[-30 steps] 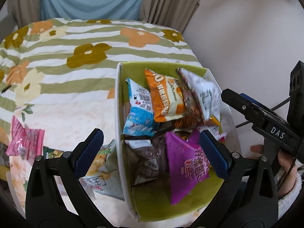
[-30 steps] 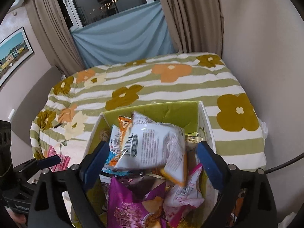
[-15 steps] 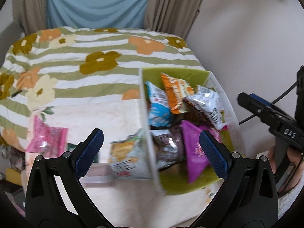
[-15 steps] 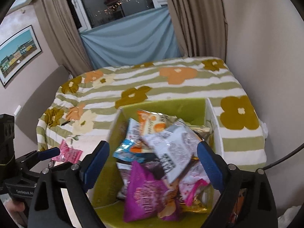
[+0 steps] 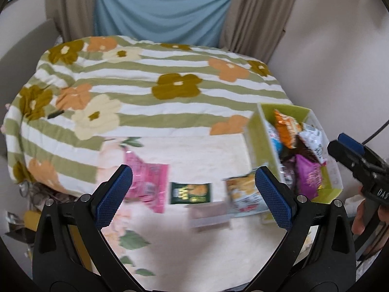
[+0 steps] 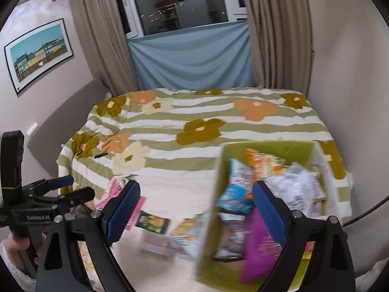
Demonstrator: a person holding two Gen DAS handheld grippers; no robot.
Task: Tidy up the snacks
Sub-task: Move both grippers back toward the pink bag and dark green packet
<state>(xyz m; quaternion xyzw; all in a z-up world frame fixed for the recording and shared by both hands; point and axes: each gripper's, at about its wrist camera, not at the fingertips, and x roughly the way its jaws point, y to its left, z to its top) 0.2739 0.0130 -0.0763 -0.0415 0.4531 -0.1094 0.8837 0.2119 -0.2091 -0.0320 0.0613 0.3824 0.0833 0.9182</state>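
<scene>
A green box (image 5: pixel 259 131) (image 6: pixel 211 209) full of snack packets stands on the bed at the right. Loose on the cream blanket to its left lie a pink packet (image 5: pixel 149 182), a dark green packet (image 5: pixel 190 193) (image 6: pixel 153 222), a yellow-and-white bag (image 5: pixel 243 194) against the box wall, and a blurred pale mauve pack (image 5: pixel 210 215). My left gripper (image 5: pixel 193 200) is open and empty above the loose packets. My right gripper (image 6: pixel 195 215) is open and empty above the box's left wall; it also shows in the left wrist view (image 5: pixel 350 150).
The bed has a striped floral cover (image 5: pixel 150 90) and a cream blanket (image 5: pixel 194 155). A wall runs along the right side (image 5: pixel 328 73), curtains and a window stand behind (image 6: pixel 189 56). Clutter lies off the bed's left corner (image 5: pixel 26 194).
Both grippers pulled back and swung left, away from the box. The loose packets left of the box have come into view. Both views are motion-blurred.
</scene>
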